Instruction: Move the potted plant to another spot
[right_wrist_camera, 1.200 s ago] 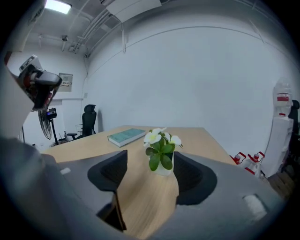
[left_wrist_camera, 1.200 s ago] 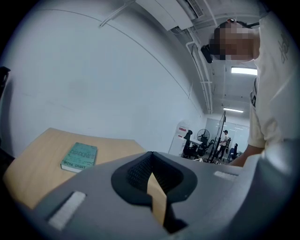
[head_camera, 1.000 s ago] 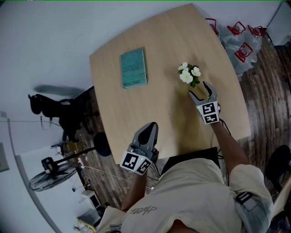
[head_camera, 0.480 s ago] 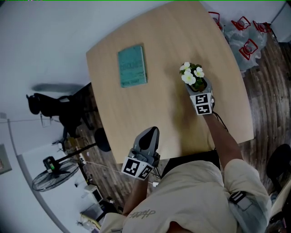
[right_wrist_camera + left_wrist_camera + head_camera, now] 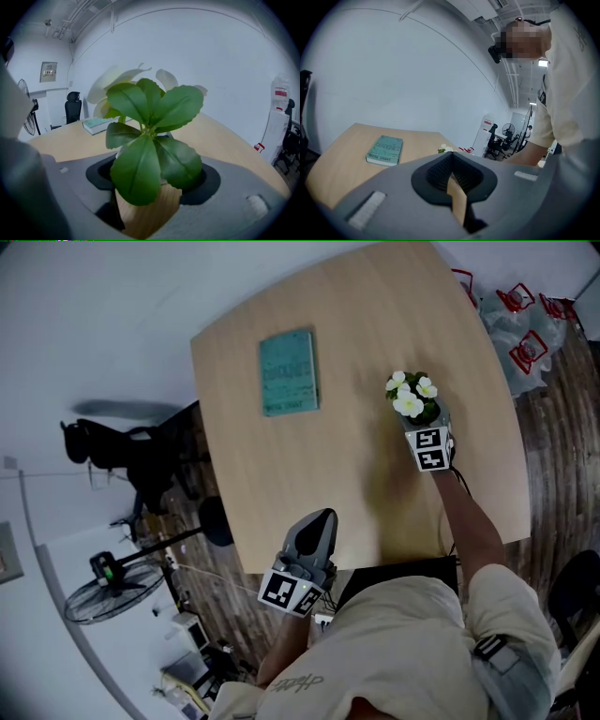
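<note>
White blossoms, green leaves on the potted plant (image 5: 412,399). Teal cover on the book (image 5: 288,372). Pale wood grain across the counter (image 5: 375,315). Grey bodies with black-and-white square markers on the left hand-held gripper (image 5: 323,516) and right hand-held gripper (image 5: 427,418).

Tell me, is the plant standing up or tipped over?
Upright. From above the plant shows only its top, and its stem rises straight between the right gripper's jaws.

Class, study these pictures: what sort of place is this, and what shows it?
Probably an office or workroom: a wooden table with a book, a black office chair and a standing fan.
</note>
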Demonstrator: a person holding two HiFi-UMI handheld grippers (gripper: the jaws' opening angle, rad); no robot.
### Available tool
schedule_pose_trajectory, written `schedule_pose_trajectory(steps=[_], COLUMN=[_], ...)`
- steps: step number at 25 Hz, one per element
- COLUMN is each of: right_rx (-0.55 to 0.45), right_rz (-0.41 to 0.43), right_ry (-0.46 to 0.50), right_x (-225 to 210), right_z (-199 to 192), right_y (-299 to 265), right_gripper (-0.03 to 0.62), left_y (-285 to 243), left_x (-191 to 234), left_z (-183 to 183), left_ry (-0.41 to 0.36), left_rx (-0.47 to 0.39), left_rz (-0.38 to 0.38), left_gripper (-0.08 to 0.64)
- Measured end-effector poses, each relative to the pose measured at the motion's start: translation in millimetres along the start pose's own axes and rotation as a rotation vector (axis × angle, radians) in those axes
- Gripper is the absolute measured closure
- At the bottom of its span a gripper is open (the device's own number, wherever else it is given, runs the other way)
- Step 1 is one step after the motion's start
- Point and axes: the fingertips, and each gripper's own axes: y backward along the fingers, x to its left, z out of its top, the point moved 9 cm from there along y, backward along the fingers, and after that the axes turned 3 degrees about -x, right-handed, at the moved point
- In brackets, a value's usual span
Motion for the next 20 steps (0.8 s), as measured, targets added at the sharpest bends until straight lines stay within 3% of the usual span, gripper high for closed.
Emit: schedule_pose_trajectory(steps=[7,20], right_rx=[0.016,-0.038], right_rz=[0.074,0.102], right_ry=[0.017,0.056], right_x=[-2,-4], right_z=[-2,18], right_y=[0,38], right_gripper=[0.258,0.258], left_y=[9,16], left_x=[-1,-27], left_z=[-2,-5], left_ry=[-0.002,-0.015], left_rx=[-0.002,-0.042], left_rz=[0.016,-0.013], left_gripper=[0.543,0.541])
